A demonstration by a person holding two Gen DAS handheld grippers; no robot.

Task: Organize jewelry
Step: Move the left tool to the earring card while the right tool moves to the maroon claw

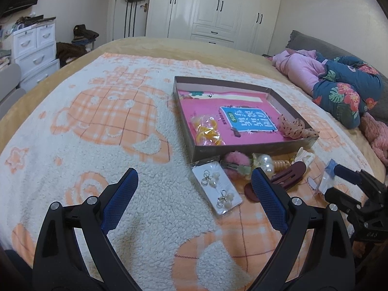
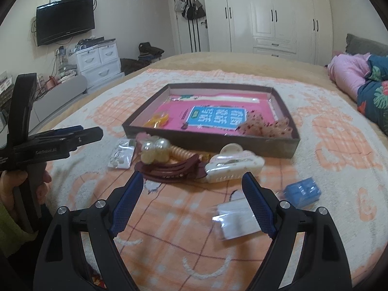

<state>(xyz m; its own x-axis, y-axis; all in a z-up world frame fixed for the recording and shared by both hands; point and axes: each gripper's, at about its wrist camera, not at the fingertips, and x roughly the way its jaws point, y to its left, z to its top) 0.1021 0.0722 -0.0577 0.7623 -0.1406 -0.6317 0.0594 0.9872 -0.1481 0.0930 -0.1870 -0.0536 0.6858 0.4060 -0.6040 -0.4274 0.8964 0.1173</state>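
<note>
A shallow brown box (image 1: 242, 150) (image 2: 208, 143) with a pink printed floor lies on the blanket. It holds a bag of yellow hair ties (image 1: 206, 131) (image 2: 157, 120) and a dotted orange bow (image 1: 293, 127) (image 2: 264, 126). In front of it lie an earring card (image 1: 218, 190) (image 2: 121, 155), a pearl hair tie (image 2: 155, 150), a dark red clip (image 2: 169, 169) and a white claw clip (image 2: 232, 167). My left gripper (image 1: 194, 177) is open, just short of the earring card. My right gripper (image 2: 192, 177) is open, close before the two clips, with nothing between its pads.
A small blue box (image 2: 303, 191) and a clear packet (image 2: 237, 220) lie by my right gripper's right finger. Folded quilts (image 1: 339, 84) sit at the bed's right side. White drawers (image 2: 99, 60) and a wardrobe (image 2: 266, 12) stand beyond the bed. A hand (image 2: 14, 189) holds the left gripper.
</note>
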